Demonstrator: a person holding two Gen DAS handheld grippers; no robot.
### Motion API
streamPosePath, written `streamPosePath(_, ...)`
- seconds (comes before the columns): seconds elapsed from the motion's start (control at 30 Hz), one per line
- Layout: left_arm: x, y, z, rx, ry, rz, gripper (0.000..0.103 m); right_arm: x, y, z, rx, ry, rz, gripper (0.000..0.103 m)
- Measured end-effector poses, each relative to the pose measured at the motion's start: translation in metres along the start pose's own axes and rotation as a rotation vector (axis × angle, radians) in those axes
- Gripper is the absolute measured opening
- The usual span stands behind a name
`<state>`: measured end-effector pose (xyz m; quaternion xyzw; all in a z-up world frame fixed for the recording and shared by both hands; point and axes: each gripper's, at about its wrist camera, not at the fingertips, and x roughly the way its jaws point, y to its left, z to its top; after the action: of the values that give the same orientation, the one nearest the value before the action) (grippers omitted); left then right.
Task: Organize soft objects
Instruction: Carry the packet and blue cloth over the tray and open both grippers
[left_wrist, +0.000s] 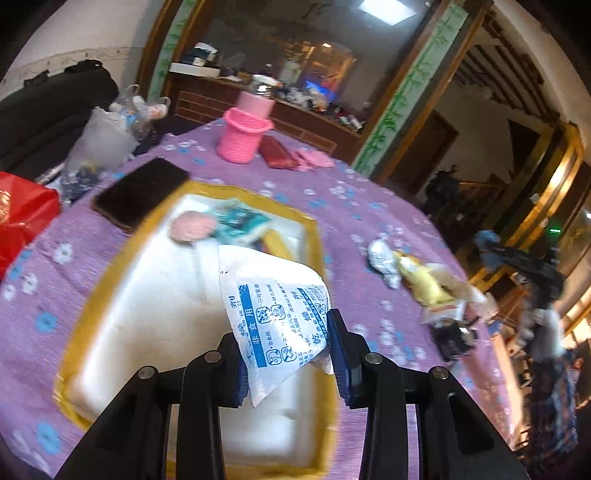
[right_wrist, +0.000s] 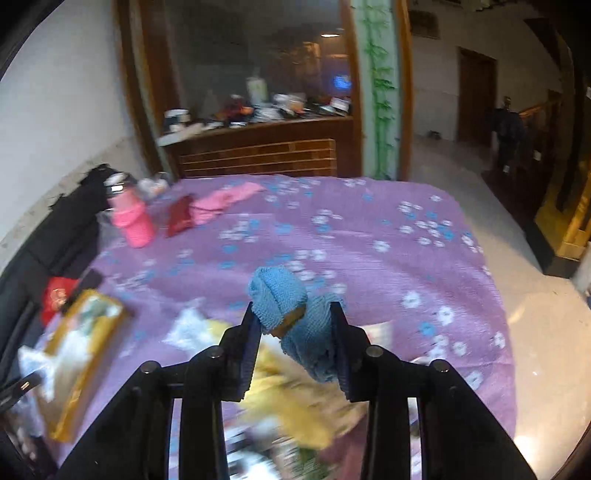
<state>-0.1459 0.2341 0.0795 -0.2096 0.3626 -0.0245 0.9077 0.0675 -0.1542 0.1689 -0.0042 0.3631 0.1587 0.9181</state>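
**Both grippers loaded above the purple cloth**

The left gripper (left_wrist: 286, 354) has its jaws drawn narrow on a white desiccant packet (left_wrist: 275, 314) with blue print. Both blue pads press its lower part, and the packet stands up and leans away from the fingers. It hangs directly over the white foam box (left_wrist: 155, 295), the yellow-taped box that serves as landmark here. The gripper points steeply down toward the box's near end.

Inside the box, at its far end, lie a pink round pad (left_wrist: 192, 226) and a teal packet (left_wrist: 238, 220), touching each other.

The right gripper (right_wrist: 293, 350) is likewise narrowed, clamped on a blue knitted cloth (right_wrist: 291, 314) bunched between the pads; a brown edge shows within the folds. It is tilted downward over the flowered purple tablecloth (right_wrist: 369, 258), with the box low at the far left of its view.

Right of the box, in the left wrist view, a heap of loose items (left_wrist: 424, 280) lies on the cloth: a silver-white wrapper and something yellow, too smeared to name. Beyond the box's far left corner a dark phone (left_wrist: 140, 192) touches its rim; farther back stands a pink knitted holder (left_wrist: 243, 133).

Both views are motion-blurred, and the right view's lower half is unreadable.
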Motion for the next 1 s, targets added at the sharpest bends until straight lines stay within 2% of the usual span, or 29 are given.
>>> streamPosePath(0.13, 0.015, 0.024, 0.008, -0.022, 0.056, 0.053, 0.038, -0.014, 0.046, -0.017, -0.029, 0.008, 0.108, 0.035)
streamPosePath(0.3, 0.036, 0.042, 0.014, -0.047, 0.100, 0.090, 0.038, -0.006, 0.105, -0.037, -0.061, 0.066, 0.237, 0.035)
streamPosePath(0.37, 0.046, 0.051, 0.020, -0.071, 0.104, 0.105, 0.042, 0.001, 0.129, -0.043, -0.076, 0.089, 0.284, 0.035)
streamPosePath(0.4, 0.050, 0.054, 0.023, -0.085, 0.104, 0.112, 0.049, 0.004, 0.142, -0.047, -0.083, 0.098, 0.304, 0.035)
streamPosePath(0.43, 0.053, 0.058, 0.025, -0.099, 0.106, 0.124, 0.061, 0.005, 0.151, -0.052, -0.089, 0.103, 0.321, 0.035)
streamPosePath(0.47, 0.055, 0.062, 0.027, -0.113, 0.107, 0.135, 0.064, 0.008, 0.164, -0.056, -0.098, 0.111, 0.352, 0.035)
streamPosePath(0.57, 0.047, 0.065, 0.025, -0.146, 0.102, 0.117, 0.065, 0.019, 0.195, -0.066, -0.112, 0.147, 0.429, 0.035)
streamPosePath(0.63, 0.030, 0.059, 0.021, -0.136, 0.067, 0.088, 0.065, 0.026, 0.216, -0.072, -0.135, 0.177, 0.457, 0.035)
streamPosePath(0.77, -0.014, 0.050, 0.011, -0.114, -0.043, 0.083, 0.067, 0.033, 0.249, -0.083, -0.165, 0.223, 0.509, 0.035)
streamPosePath(0.9, -0.064, 0.056, -0.005, -0.166, -0.179, 0.054, 0.076, 0.037, 0.276, -0.088, -0.190, 0.250, 0.537, 0.035)
streamPosePath(1.0, -0.089, 0.068, -0.016, -0.200, -0.258, 0.073, 0.079, 0.040, 0.293, -0.093, -0.210, 0.272, 0.552, 0.035)
